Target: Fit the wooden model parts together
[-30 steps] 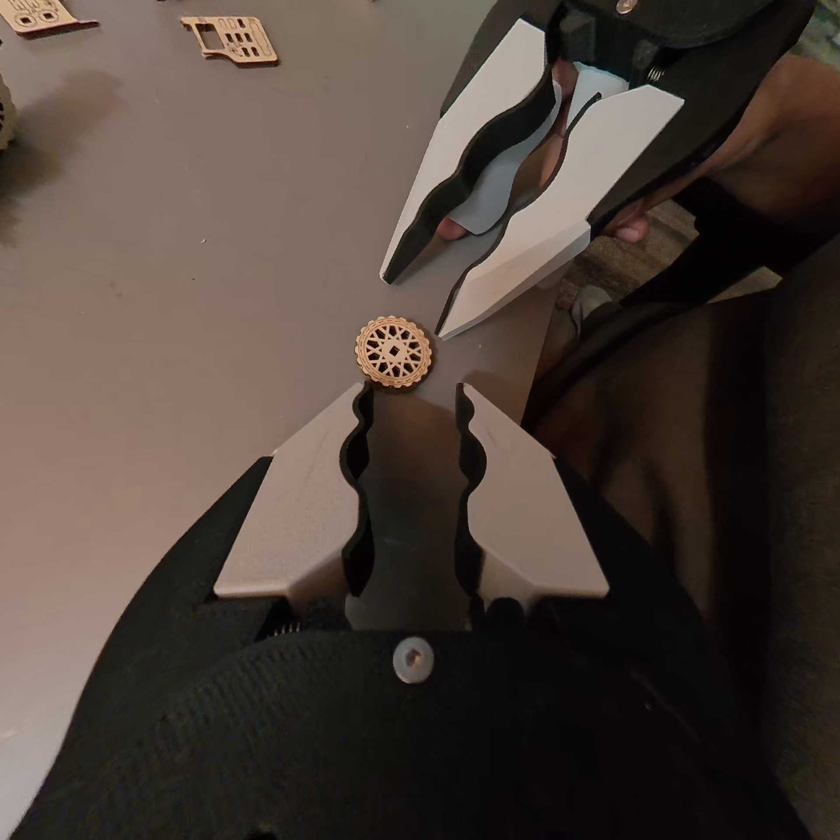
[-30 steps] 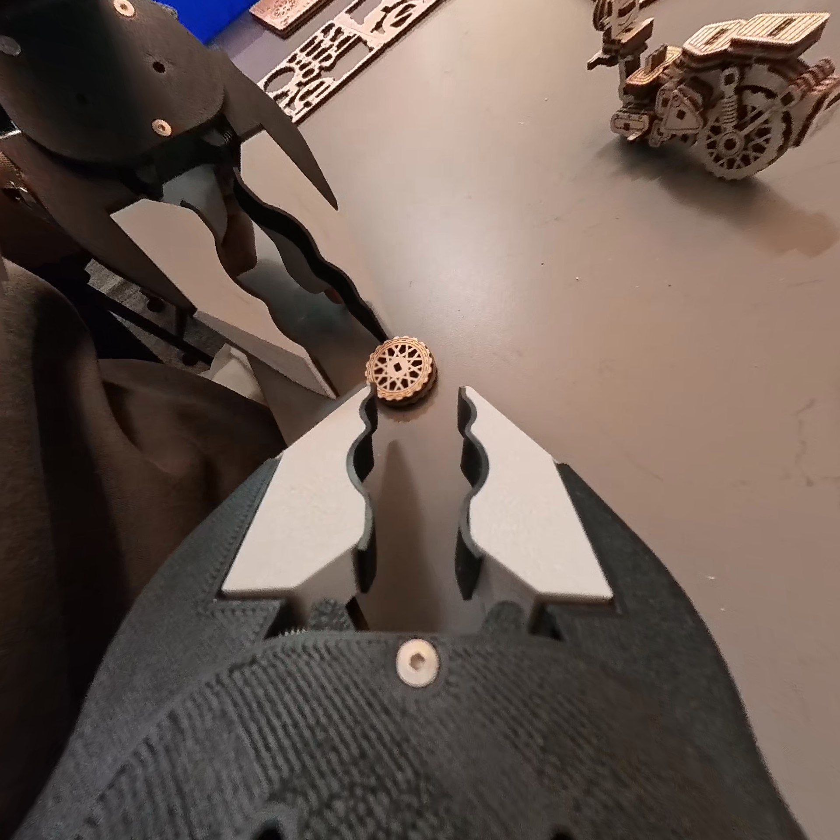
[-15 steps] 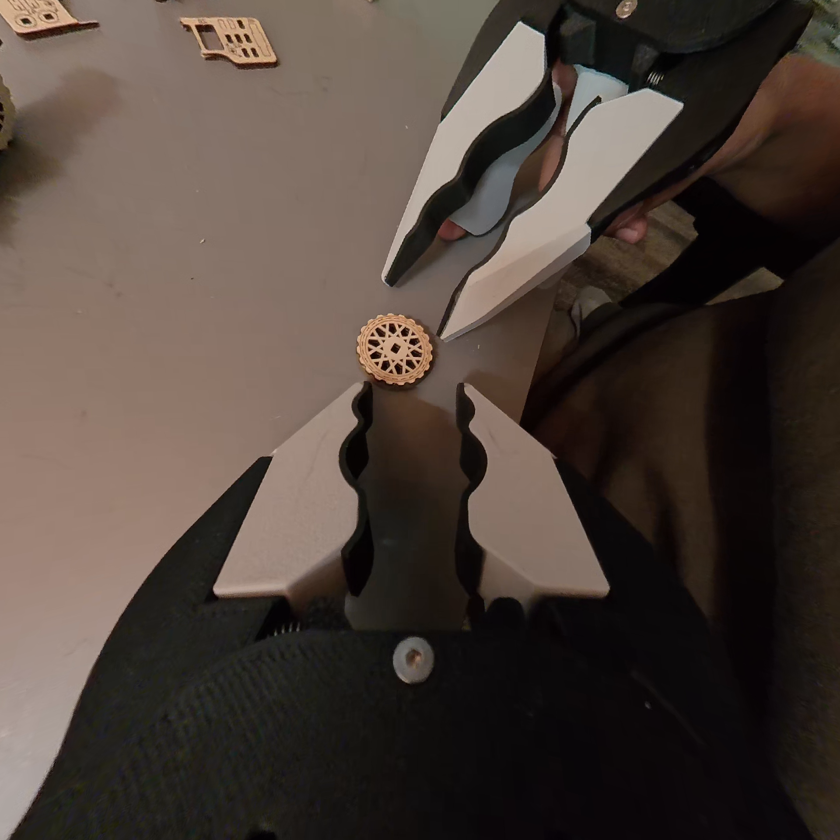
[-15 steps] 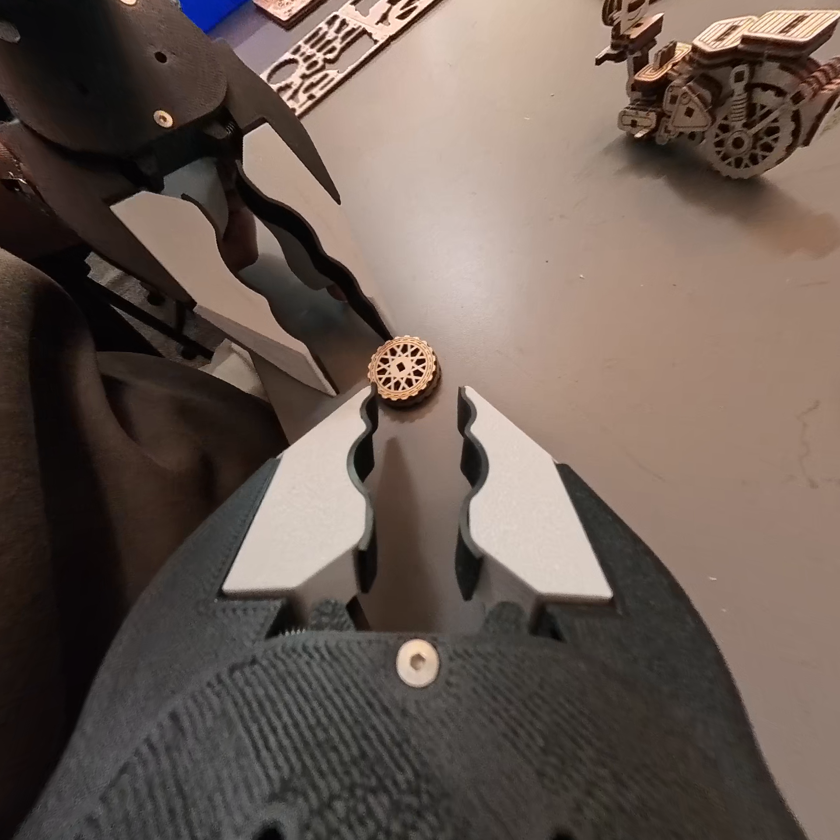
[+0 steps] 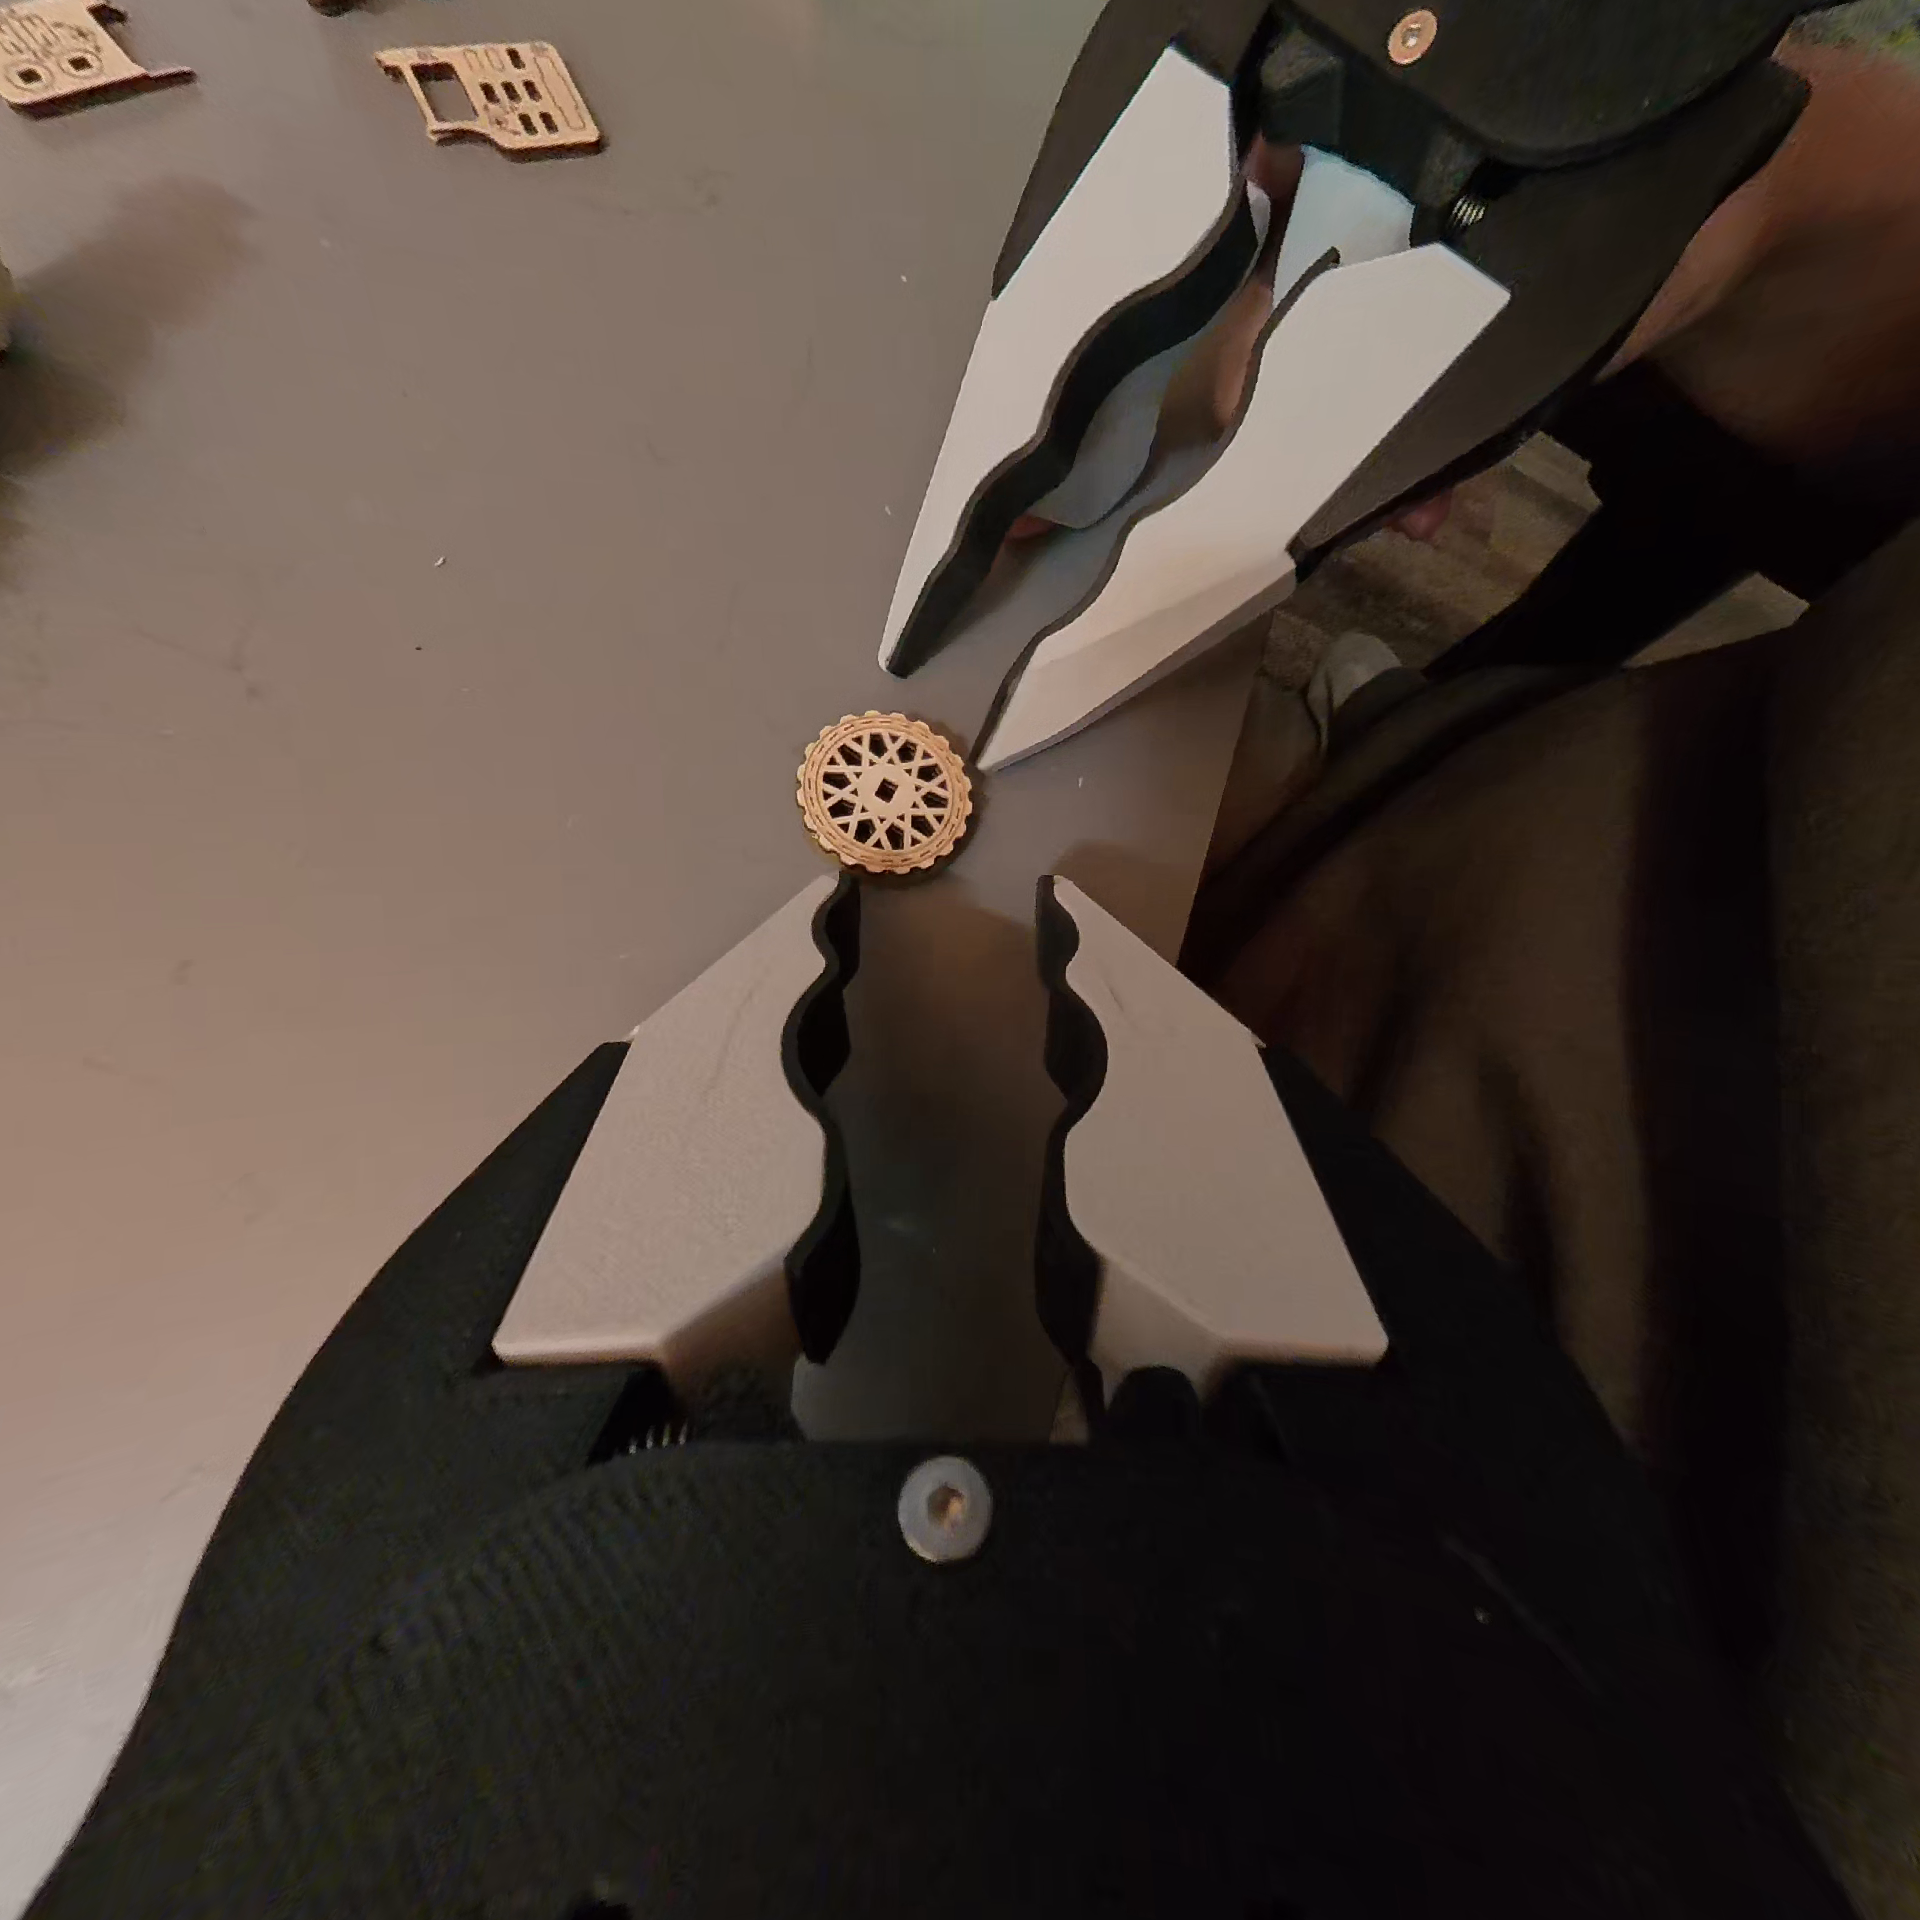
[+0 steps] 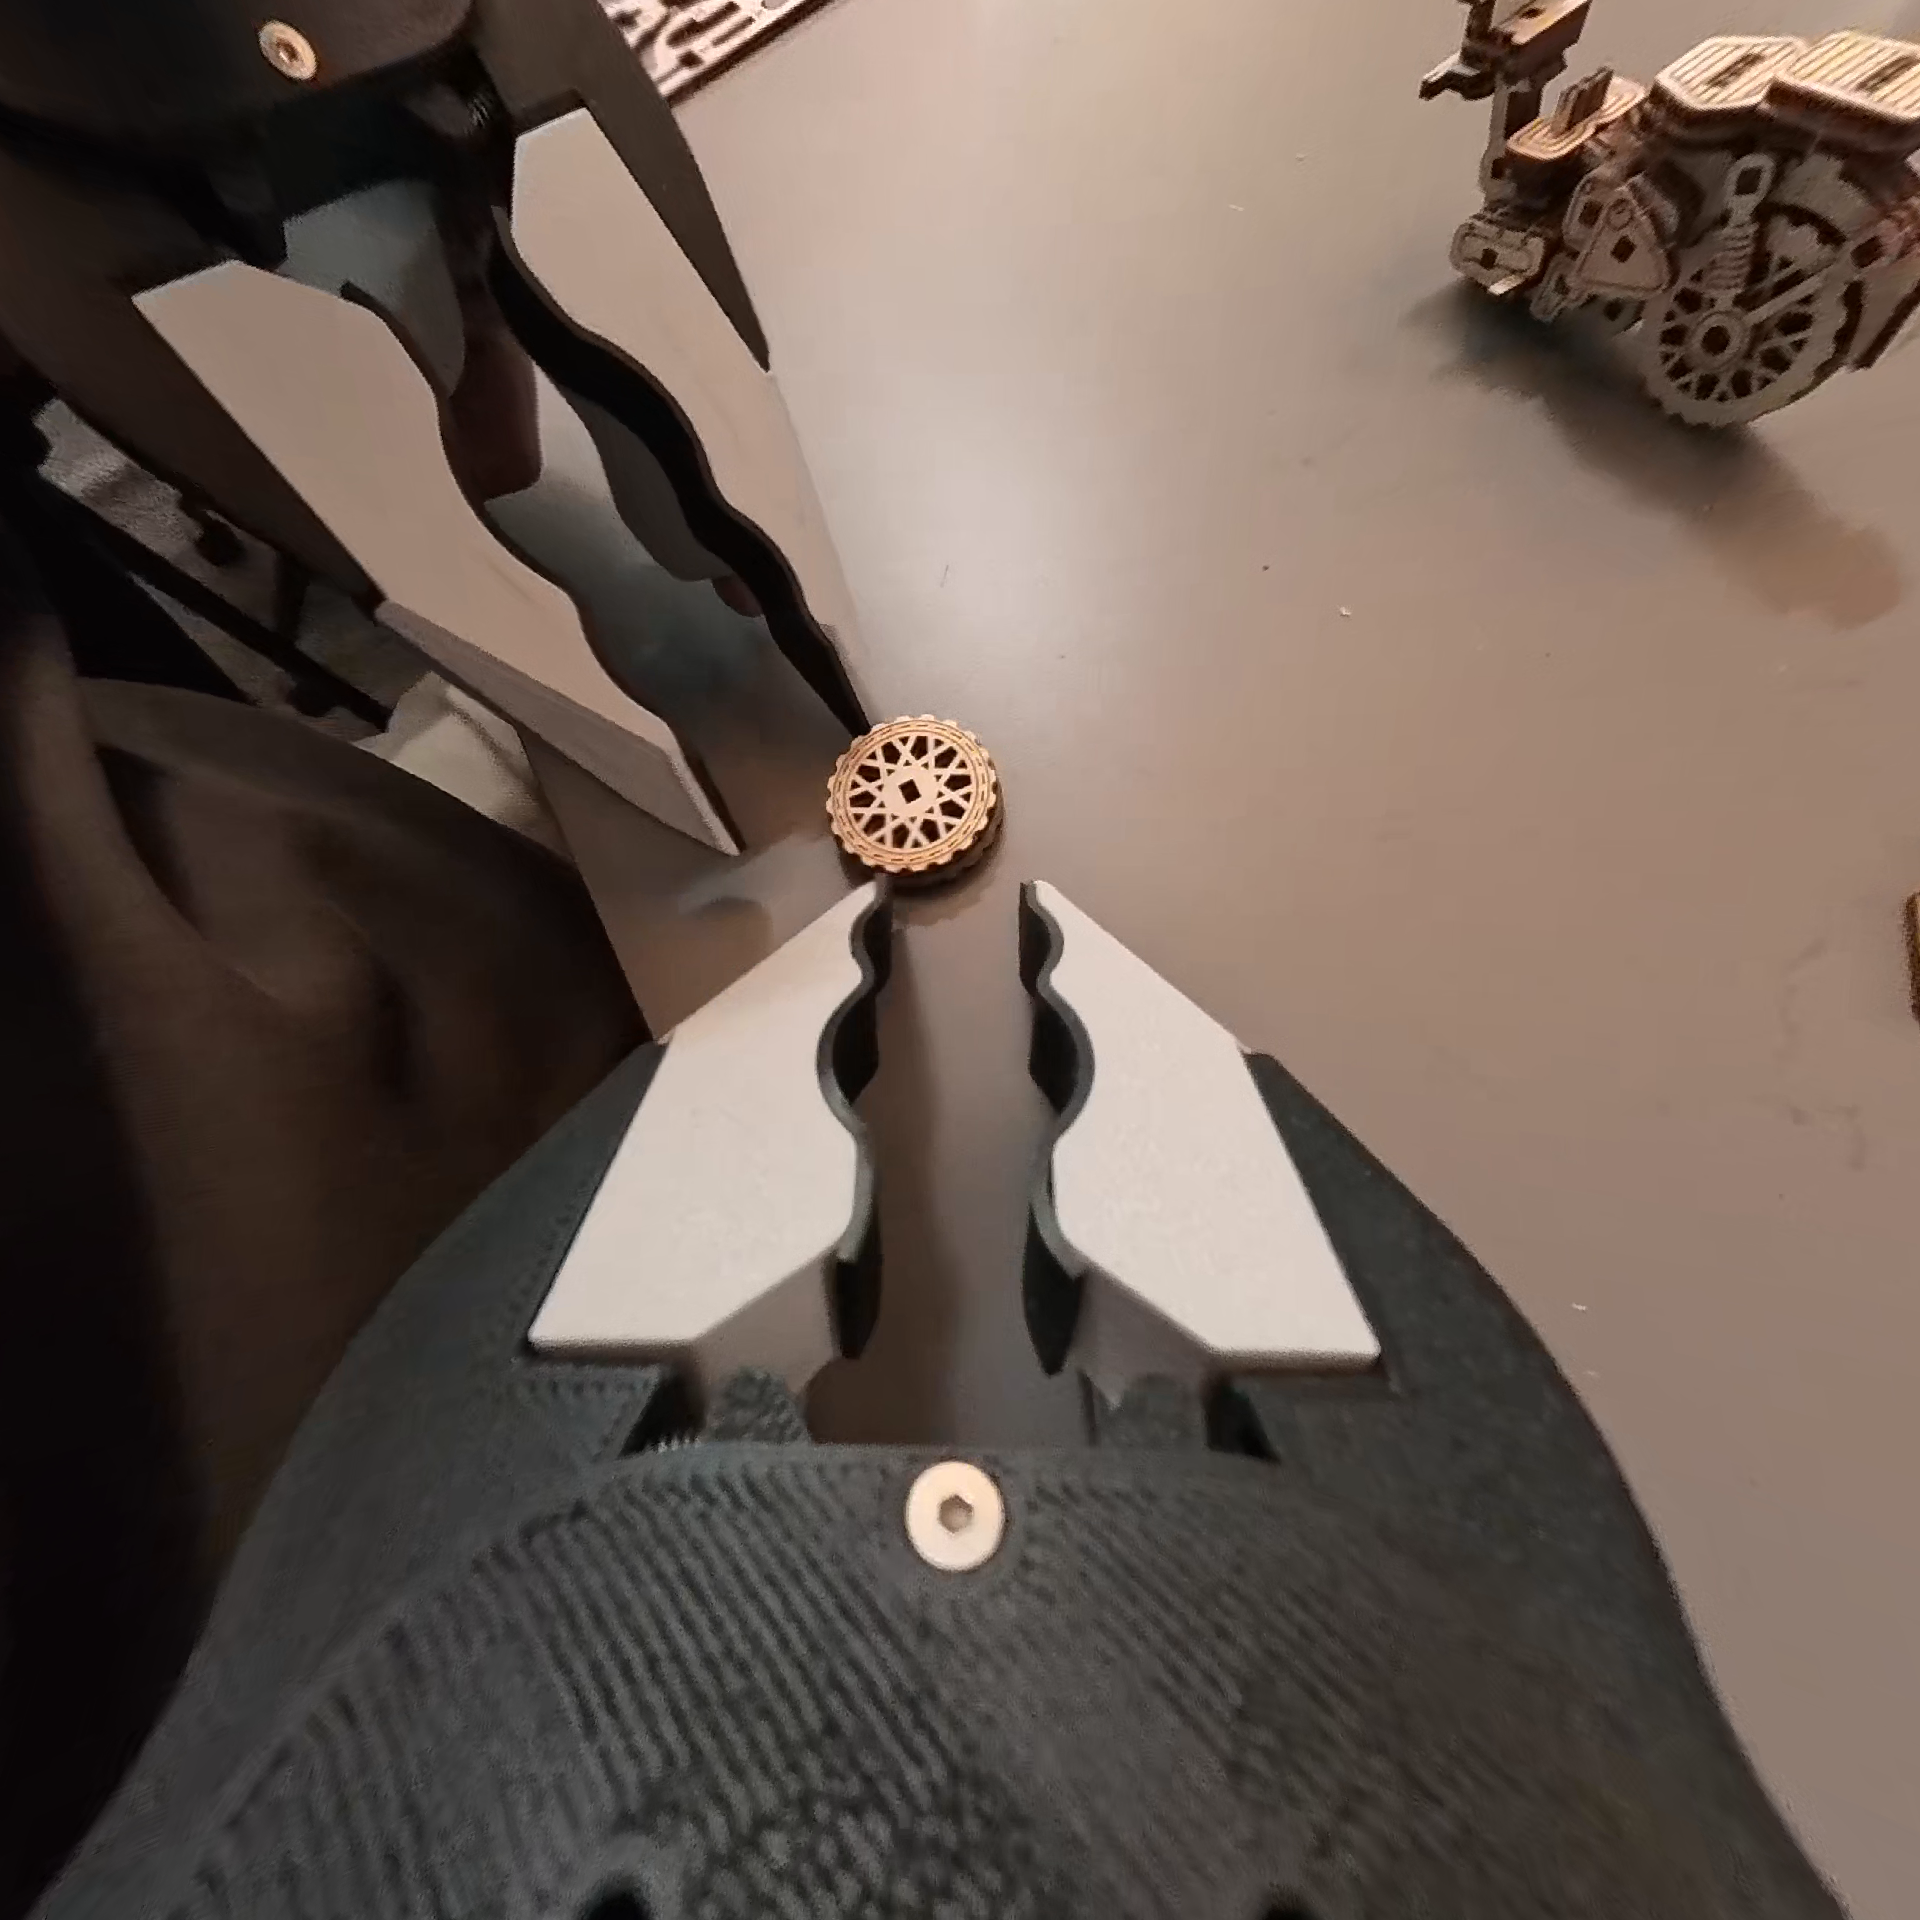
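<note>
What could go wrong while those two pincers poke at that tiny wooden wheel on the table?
The wooden wheel lies flat on the table, so it may be hard to get a finger under; a tip could just push it away. It also sits near the table's edge, so a nudge might knock it off. Both the left gripper and right gripper, each open, crowd the same spot, so their fingers might bump.

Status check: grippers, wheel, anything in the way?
Left gripper open, right gripper open, both empty. Wheel flat on table, between their tips. Nothing blocking.
</note>
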Action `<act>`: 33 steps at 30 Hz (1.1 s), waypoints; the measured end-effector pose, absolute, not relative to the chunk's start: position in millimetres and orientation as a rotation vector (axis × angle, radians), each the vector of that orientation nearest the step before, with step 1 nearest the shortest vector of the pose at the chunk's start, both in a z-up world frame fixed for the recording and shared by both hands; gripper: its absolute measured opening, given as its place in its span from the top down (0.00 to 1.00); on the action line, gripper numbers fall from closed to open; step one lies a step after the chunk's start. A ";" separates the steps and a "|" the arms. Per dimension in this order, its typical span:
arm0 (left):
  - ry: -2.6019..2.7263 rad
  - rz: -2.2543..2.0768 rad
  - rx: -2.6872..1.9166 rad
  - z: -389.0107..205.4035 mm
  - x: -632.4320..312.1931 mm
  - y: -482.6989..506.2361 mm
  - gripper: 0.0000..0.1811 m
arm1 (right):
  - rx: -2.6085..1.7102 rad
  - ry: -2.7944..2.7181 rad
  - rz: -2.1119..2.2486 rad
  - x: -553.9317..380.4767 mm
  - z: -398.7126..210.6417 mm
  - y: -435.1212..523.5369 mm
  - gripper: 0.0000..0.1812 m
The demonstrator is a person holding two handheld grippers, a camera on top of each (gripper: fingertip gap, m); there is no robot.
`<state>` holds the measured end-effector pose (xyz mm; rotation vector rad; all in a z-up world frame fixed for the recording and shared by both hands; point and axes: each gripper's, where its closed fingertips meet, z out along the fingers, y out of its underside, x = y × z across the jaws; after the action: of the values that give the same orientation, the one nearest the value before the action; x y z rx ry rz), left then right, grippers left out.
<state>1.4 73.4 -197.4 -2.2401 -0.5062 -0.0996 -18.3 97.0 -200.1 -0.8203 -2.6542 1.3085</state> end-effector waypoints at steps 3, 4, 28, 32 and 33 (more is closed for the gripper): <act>-0.509 -0.101 -2.236 -197.0 1.6 74.0 0.82 | -0.830 -2.660 1.320 -17.7 -199.9 97.0 0.87; -0.509 -0.101 -2.235 -196.8 1.7 74.1 0.82 | -0.829 -2.660 1.319 -17.7 -199.9 97.0 0.87; -0.505 -0.107 -2.225 -192.9 2.8 74.6 0.82 | -0.831 -2.666 1.327 -17.1 -199.8 96.9 0.87; -0.505 -0.125 -2.222 -193.2 4.8 75.8 0.81 | -0.829 -2.666 1.326 -17.0 -199.9 97.0 0.87; -0.503 -0.124 -2.223 -193.1 5.2 76.1 0.81 | -0.829 -2.666 1.327 -17.0 -199.8 97.0 0.86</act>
<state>5.2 76.1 -193.1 -2.2229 -0.5025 -0.1241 -17.0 97.0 -199.8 -0.8294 -2.6657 1.3267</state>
